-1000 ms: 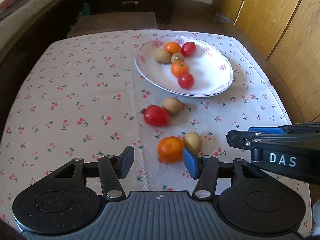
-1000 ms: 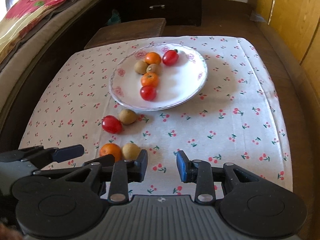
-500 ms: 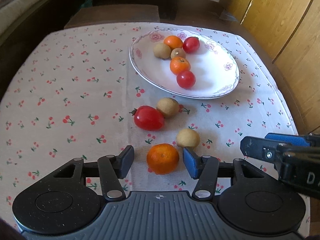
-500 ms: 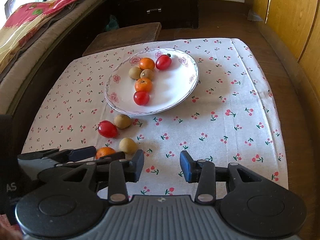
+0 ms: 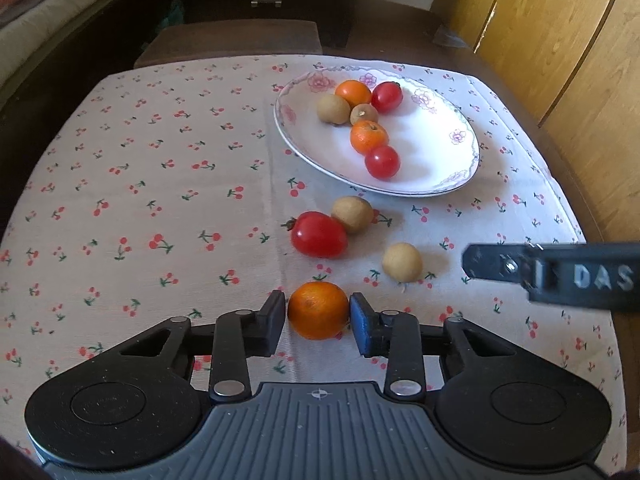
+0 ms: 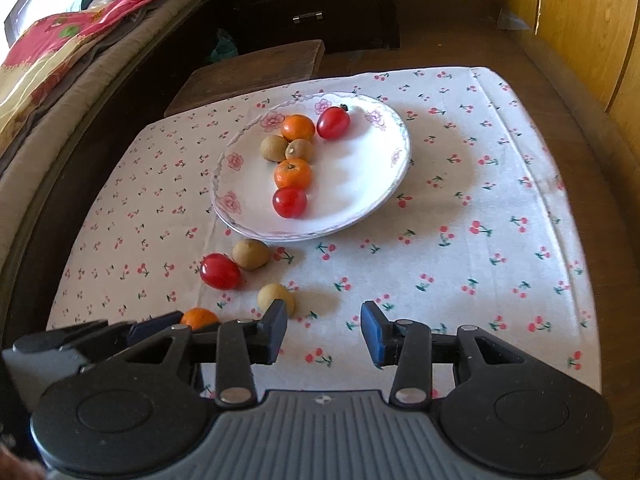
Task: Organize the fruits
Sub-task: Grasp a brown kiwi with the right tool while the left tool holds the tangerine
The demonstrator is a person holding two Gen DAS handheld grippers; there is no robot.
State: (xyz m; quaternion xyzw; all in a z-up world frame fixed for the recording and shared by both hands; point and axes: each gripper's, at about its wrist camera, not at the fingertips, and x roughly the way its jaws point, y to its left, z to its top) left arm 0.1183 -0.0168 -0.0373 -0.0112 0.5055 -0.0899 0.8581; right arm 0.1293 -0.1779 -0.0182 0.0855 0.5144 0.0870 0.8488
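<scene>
Cherry-print white tablecloth (image 5: 160,184) mid-frame, wooden panels (image 5: 568,48) upper right. Left gripper (image 5: 318,320) just closed onto round orange tangerine (image 5: 318,310); right gripper (image 6: 324,330) empty, parted, slightly wider than before.

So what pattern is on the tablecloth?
Small red cherries with green stems on white tablecloth; clearest in the right wrist view.

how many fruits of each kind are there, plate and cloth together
Oranges: 3, two on the plate at and, one on the cloth.
Tomatoes: 3, at and.
Brown round fruits: 4, at and.
Total: 10.
</scene>
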